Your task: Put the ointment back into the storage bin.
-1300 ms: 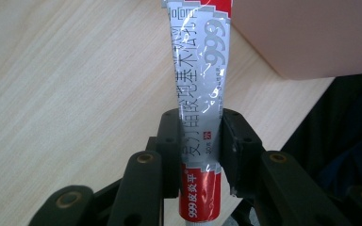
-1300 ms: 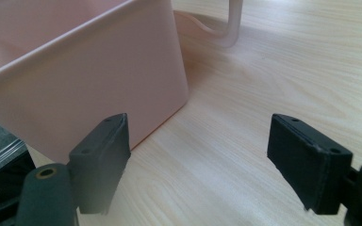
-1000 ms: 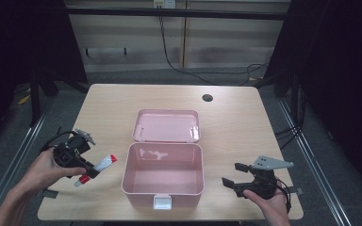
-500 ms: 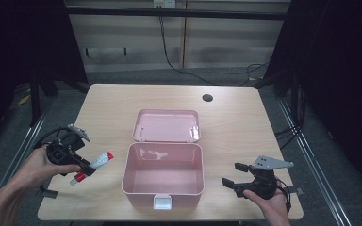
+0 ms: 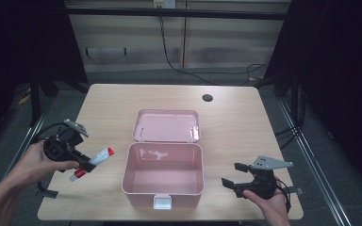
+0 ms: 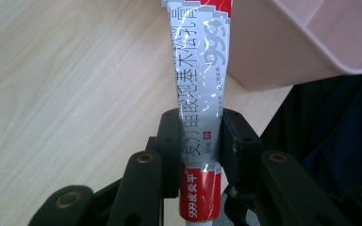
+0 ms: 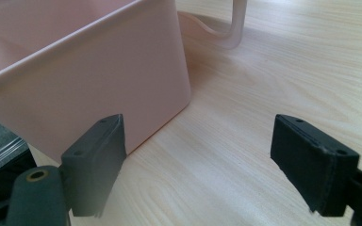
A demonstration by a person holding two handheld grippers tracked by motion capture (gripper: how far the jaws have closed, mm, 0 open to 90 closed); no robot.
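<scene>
Tube [image 5: 92, 163] higher; right jaws wider.

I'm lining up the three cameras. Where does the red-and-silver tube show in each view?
High view: tube at left, clamped in the left gripper, beside the pink box.
Left gripper view: centre, running up from between the black fingers.
Right gripper view: the tube is not in it.
Shared landmark: the pink box, at upper right in the left gripper view and upper left in the right gripper view.

The tube [image 6: 199, 108] reads "999" and "999皮炎平" (other Chinese print unclear).
</scene>
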